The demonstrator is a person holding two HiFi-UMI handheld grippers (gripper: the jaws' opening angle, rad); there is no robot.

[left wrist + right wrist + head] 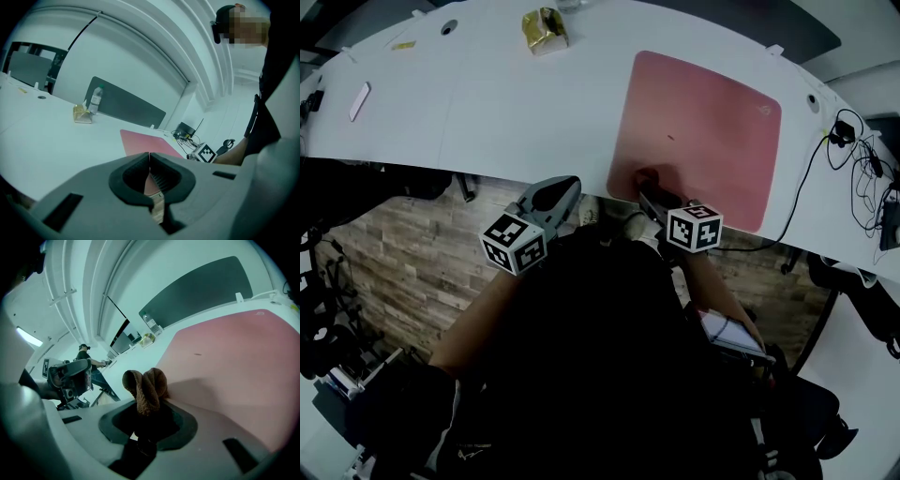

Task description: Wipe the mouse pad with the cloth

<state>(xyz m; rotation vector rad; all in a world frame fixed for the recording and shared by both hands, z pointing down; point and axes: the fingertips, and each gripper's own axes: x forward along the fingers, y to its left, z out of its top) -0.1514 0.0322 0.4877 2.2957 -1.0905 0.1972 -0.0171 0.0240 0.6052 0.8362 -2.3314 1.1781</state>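
A pink mouse pad [698, 131] lies on the white desk [487, 103], right of middle; it also shows in the left gripper view [145, 140] and fills much of the right gripper view [234, 357]. My right gripper [645, 180] is at the pad's near-left corner, shut on a bunched brown cloth [146, 389] that rests against the pad. The cloth [643, 177] shows as a dark lump on the pad edge. My left gripper [561, 190] hangs at the desk's front edge, left of the pad, jaws shut with nothing held [149, 159].
A crumpled yellow bag [545, 31] and a water bottle [95, 99] stand at the desk's far side. A white phone-like object [359, 100] lies far left. Black cables [853, 159] trail off the right edge. Another person [84, 355] is in the background.
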